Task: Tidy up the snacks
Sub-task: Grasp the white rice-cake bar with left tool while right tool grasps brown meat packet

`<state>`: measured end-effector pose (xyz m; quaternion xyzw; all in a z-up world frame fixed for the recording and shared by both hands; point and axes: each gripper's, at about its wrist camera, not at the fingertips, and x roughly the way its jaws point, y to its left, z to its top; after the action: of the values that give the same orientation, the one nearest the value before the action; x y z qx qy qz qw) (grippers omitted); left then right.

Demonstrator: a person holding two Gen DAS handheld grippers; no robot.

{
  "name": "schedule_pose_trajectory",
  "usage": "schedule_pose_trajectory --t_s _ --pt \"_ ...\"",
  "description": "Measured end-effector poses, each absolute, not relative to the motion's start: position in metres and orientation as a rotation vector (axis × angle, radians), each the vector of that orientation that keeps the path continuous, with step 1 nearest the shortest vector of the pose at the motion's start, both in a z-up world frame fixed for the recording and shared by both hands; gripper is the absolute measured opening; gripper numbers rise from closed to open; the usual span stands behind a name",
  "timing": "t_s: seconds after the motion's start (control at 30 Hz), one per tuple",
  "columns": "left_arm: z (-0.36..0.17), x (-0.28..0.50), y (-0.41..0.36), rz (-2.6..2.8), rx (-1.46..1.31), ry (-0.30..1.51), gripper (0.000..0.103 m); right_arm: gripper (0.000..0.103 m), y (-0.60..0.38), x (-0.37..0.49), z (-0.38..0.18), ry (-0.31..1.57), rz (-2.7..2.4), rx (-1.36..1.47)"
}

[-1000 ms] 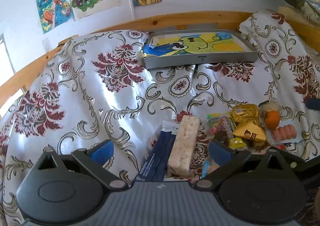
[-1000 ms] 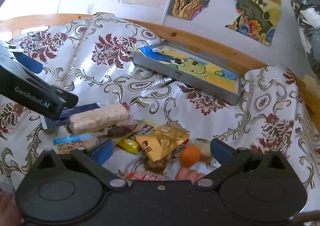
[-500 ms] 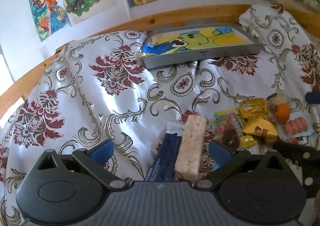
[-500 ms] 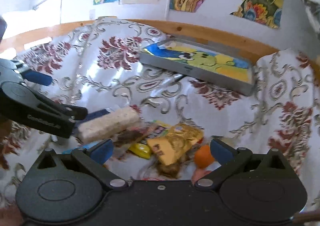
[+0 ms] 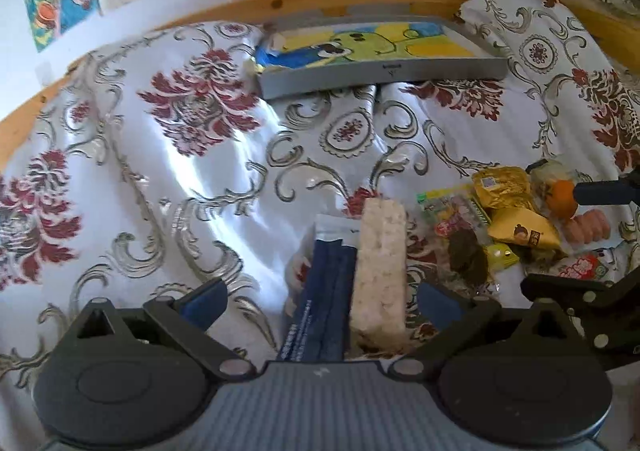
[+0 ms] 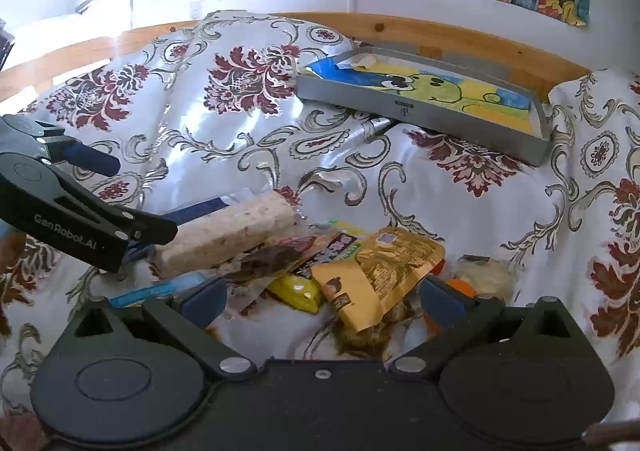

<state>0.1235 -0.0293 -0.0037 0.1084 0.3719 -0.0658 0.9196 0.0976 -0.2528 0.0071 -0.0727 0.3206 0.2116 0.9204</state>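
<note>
while both tongs stand wide open with nothing between their fingers, the snacks lie in a loose heap on a floral cloth [image 5: 192, 179].

the left gripper [image 5: 318, 297] hangs low over a pale bar [image 5: 380, 271] and a navy packet [image 5: 326, 291], which lie side by side and touching, between its spread blue pads. small white print runs down the packet, too fine to read.

the right gripper [image 6: 322, 297] hangs over the heap: a gold packet [image 6: 384, 271] with a small square code sticker on top, a yellow sachet [image 6: 298, 289] just beside it, a dark wrapped strip, and an orange fruit [image 6: 460, 287] partly hidden by the right pad. the bar [image 6: 232, 233] lies at the heap's left edge.

from the right wrist camera, the side of the left gripper [image 6: 80, 207] shows the white lettering "GenRobot.AI".

from the left wrist camera, a yellow triangular packet [image 5: 524, 233] carries a brown round logo and dark characters i cannot read. a red-and-white wrapper near it has print too small to tell.

a grey tray [image 6: 420, 109], well apart from the heap at the far side of the cloth, bears a small dark mark on its front wall; a cartoon drawing lines its floor. drawings hang on the wall behind.
</note>
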Motion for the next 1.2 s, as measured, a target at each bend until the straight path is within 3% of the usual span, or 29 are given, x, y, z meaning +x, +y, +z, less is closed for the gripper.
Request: schedule_pose_trajectory --t_s 0.63,0.83,1.2 --pt "-0.013 0.154 0.010 -0.156 0.191 0.830 0.102 0.102 -0.201 0.129 -0.008 0.615 0.467 -0.179" --pt "-0.019 0.148 0.017 -0.229 0.216 0.846 0.096 0.102 -0.185 0.135 -0.017 0.649 0.418 -0.252" --pt "-0.022 0.134 -0.003 -0.398 0.372 0.830 0.090 0.080 -0.186 0.134 -0.021 0.700 0.397 -0.276"
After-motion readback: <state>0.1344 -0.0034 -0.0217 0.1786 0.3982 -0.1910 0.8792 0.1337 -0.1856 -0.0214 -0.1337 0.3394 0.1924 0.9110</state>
